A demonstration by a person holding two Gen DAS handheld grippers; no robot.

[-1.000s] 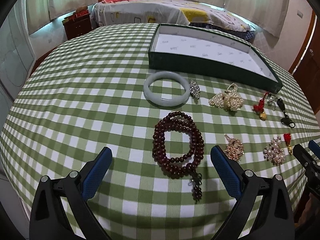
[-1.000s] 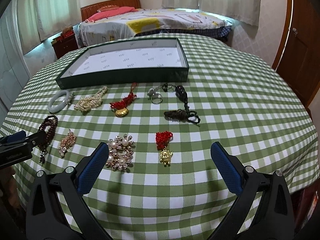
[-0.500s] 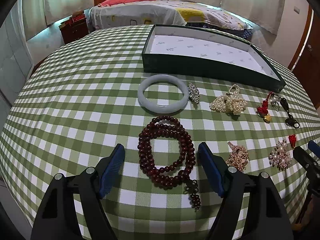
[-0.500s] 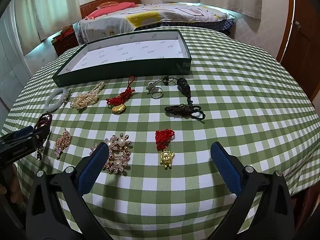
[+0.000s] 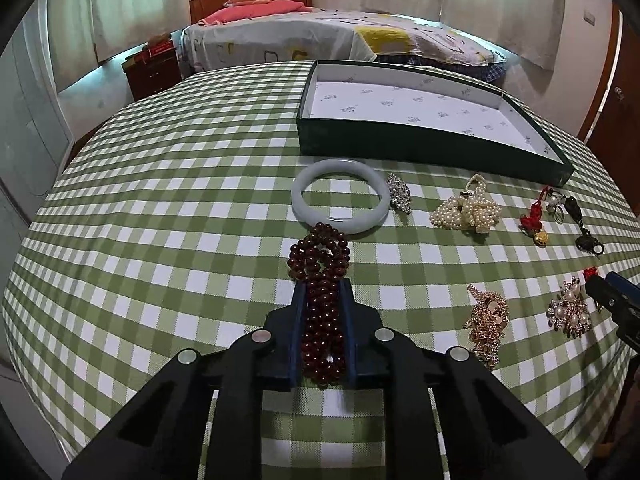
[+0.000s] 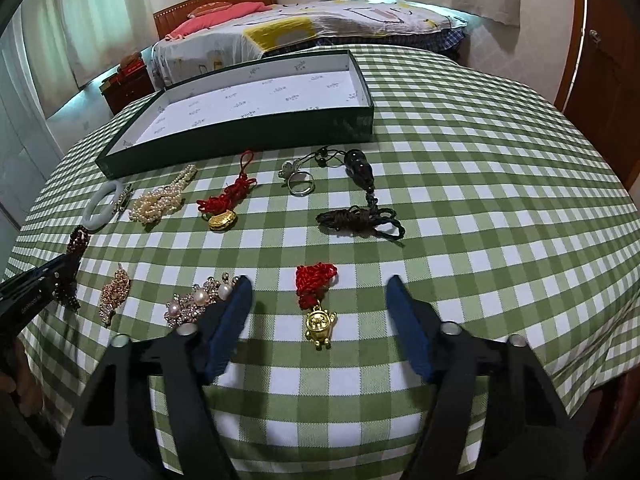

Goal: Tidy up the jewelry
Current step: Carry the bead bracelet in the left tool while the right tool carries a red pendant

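The dark red bead string (image 5: 322, 300) lies near the table's near edge, bunched into a narrow bundle between the closing jaws of the left gripper (image 5: 322, 292), whose pads press its sides. It looks limp, smooth and fairly light, so strands could slip out; a pinch across the whole bundle at its middle seems safest. Its far loop touches the pale bangle (image 5: 339, 196). The right gripper (image 6: 318, 284) is closing around a gold charm (image 6: 319, 322) without touching it. The green box (image 5: 420, 144) waits beyond.
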